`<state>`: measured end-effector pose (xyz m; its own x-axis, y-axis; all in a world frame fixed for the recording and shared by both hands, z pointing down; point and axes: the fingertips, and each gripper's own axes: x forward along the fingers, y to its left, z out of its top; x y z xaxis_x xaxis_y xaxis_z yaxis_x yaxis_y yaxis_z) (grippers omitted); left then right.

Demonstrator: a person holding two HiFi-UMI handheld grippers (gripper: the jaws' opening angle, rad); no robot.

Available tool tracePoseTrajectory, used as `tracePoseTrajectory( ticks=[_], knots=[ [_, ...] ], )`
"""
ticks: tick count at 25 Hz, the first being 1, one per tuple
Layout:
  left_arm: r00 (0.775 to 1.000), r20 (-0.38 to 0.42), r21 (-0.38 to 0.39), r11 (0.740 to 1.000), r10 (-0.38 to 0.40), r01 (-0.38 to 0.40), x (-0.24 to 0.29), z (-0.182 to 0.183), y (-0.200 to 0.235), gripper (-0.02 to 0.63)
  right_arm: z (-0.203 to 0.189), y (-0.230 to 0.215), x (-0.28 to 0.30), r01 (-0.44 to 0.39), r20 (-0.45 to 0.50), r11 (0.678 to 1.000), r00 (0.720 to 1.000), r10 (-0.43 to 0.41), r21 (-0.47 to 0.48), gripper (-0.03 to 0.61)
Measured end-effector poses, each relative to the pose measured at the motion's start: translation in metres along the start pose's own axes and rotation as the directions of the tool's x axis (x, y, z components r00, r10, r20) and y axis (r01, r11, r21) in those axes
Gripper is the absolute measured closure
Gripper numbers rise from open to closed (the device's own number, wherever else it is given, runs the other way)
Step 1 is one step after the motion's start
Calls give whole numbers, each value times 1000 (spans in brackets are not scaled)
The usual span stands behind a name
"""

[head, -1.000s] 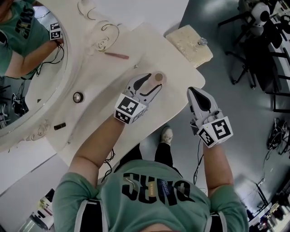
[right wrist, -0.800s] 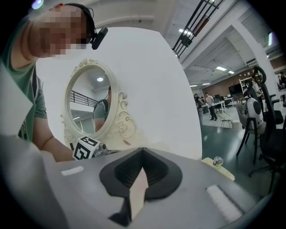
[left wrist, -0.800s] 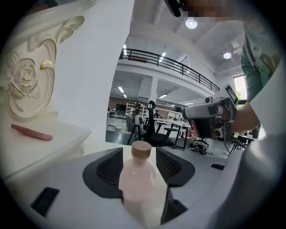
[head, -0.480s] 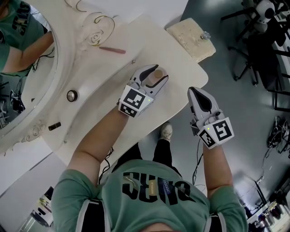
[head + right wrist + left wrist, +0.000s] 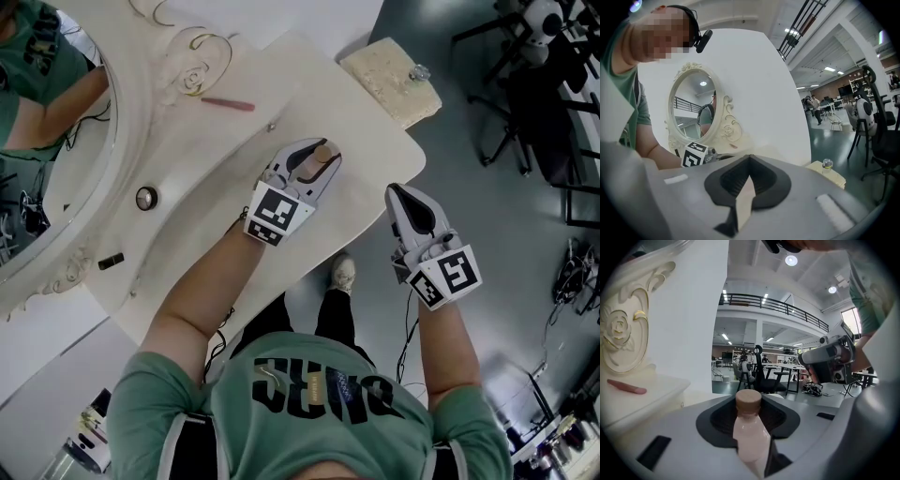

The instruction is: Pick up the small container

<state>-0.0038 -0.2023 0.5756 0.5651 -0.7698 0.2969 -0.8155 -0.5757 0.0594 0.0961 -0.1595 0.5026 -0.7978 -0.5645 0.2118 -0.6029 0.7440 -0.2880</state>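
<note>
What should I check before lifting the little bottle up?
1. The small pink bottle with tan cap sits between the left tool's jaws: ok.
2. Those jaws have just been closing and look pressed against the bottle's sides: ok.
3. Bottle standing upright: ok.
4. Right tool shut, empty and apart from the bottle: ok.
5. Nothing right above the cap: ok.
6. Grip firm enough to lift without slipping: cannot tell.
</note>
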Motion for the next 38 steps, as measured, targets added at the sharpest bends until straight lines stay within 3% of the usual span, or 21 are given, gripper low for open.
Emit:
tracePoseTrajectory(
  ticks=[16,38],
  knots=[
    [999,28,27,999,-20,19,-27,48,-18,476,30,17,-21,11,40,1000,999,-10,-24,571],
    [996,82,54,998,-36,32,-90,171,-37,476,115,46,-57,67,99,995,993,-60,-78,571]
  ],
)
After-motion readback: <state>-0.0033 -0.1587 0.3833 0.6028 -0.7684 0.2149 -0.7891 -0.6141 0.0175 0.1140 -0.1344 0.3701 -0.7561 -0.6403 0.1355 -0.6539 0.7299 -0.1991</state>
